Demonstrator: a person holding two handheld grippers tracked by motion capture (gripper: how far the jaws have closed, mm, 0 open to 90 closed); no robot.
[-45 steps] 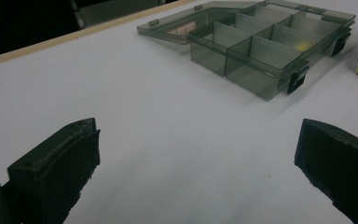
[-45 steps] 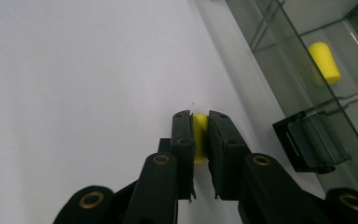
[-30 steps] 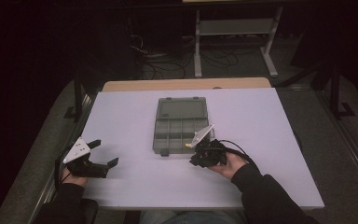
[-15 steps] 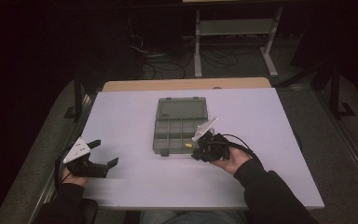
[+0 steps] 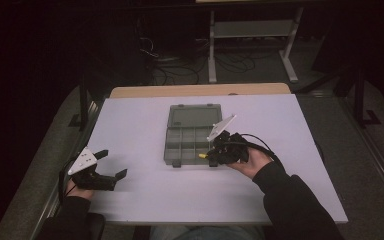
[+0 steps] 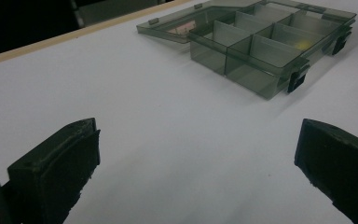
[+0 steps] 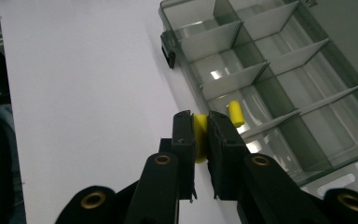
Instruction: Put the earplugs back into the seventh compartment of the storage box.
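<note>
A grey see-through compartment box (image 5: 190, 135) lies open in the middle of the white table (image 5: 140, 125), its lid folded back. My right gripper (image 5: 211, 154) hovers at the box's near right corner, shut on a small yellow piece (image 7: 199, 137) held between its jaws. A second yellow piece (image 7: 235, 113) lies inside a compartment of the box (image 7: 270, 84) just beyond the jaws. My left gripper (image 5: 114, 165) rests open near the table's front left, its jaws wide apart with nothing between them. In the left gripper view the box (image 6: 261, 42) sits far ahead to the right.
The table's wooden back edge (image 5: 200, 90) runs behind the box. Beyond it, on the dark floor, stand a metal shelf frame (image 5: 252, 35) and loose cables (image 5: 175, 65). White table surface stretches between the left gripper and the box.
My right gripper has moved forward to the box's near right corner with the yellow piece in it. The left gripper has stayed where it was.
</note>
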